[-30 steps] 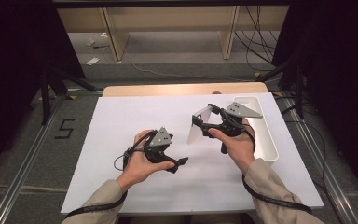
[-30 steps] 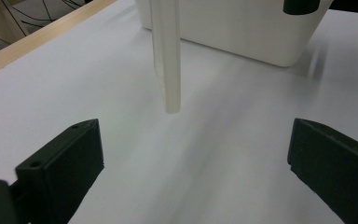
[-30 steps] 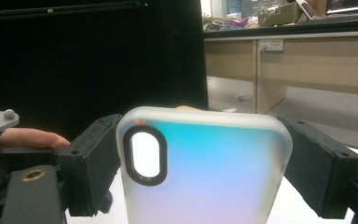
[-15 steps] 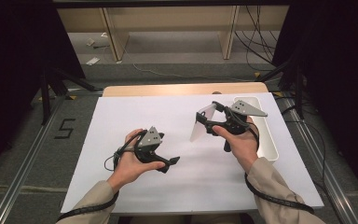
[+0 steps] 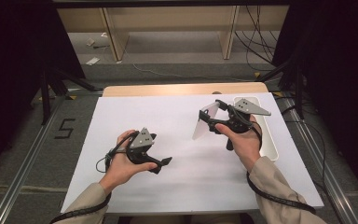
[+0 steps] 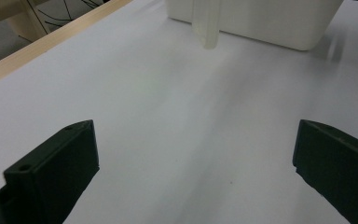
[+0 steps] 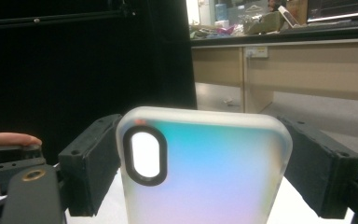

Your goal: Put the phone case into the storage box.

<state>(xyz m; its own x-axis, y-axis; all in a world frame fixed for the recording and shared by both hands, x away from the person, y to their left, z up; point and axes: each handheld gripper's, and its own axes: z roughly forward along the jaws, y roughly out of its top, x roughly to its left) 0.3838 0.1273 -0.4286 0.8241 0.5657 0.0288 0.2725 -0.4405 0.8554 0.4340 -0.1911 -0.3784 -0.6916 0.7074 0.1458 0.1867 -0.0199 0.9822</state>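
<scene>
The right gripper (image 5: 208, 117) clamps a phone case (image 5: 204, 122) by its two long edges and holds it tilted above the white table (image 5: 177, 116), at about two o'clock from the table's middle. In the right gripper view the case (image 7: 205, 168) is frosted and translucent, with a black-rimmed oval camera cutout at its upper left, and a black jaw presses each side. A white tray (image 5: 268, 144) lies just beside that hand, at the table's three o'clock edge. The left gripper (image 5: 164, 163) rests low at about seven o'clock, jaws spread wide with nothing between them. The left gripper view looks across bare table toward the tray (image 6: 261, 23) and the case's lower end (image 6: 207, 28).
</scene>
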